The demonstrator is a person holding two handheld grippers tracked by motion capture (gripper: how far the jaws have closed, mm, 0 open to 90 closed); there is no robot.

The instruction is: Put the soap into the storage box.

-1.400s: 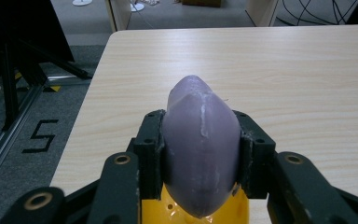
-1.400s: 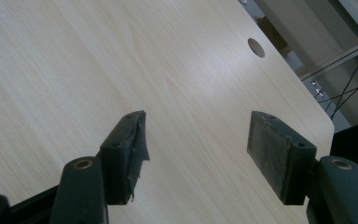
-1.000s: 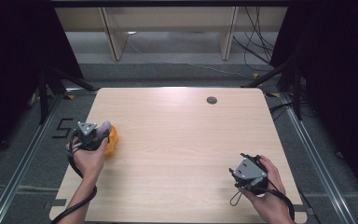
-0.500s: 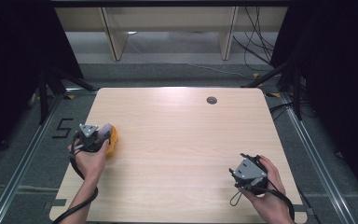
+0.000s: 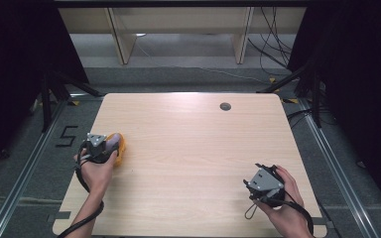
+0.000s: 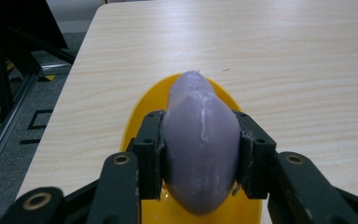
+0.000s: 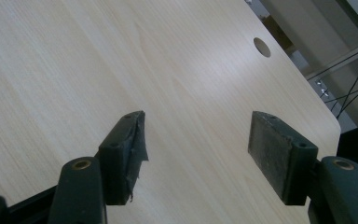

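Near the front left edge of the worktop (image 5: pixel 188 148), the left hand-held gripper (image 6: pixel 200 144) is clamped on a pale purple, egg-like object (image 6: pixel 200 149), one black pad pressed to each of its flanks. In the left gripper view the purple object's long axis runs straight away from the camera, and its narrower, slightly pointed end aims toward the far side of the worktop. It sits over a yellow dish (image 6: pixel 142 116); whether it touches the dish I cannot tell. A thin whitish seam runs along the object's top. No label or writing can be read on it.

From the high view the same dish (image 5: pixel 120 148) shows as an orange-yellow patch just beside the left hand (image 5: pixel 96 171), with the object mostly hidden under the gripper.

At the front right, the right hand (image 5: pixel 283 198) holds the right hand-held gripper (image 7: pixel 196 154) with its jaws spread wide, bare wood between them.

Farther off, a round cable hole (image 5: pixel 225 106) sits near the far edge. On the floor left of the worktop, a "5" (image 5: pixel 68 136) is marked.
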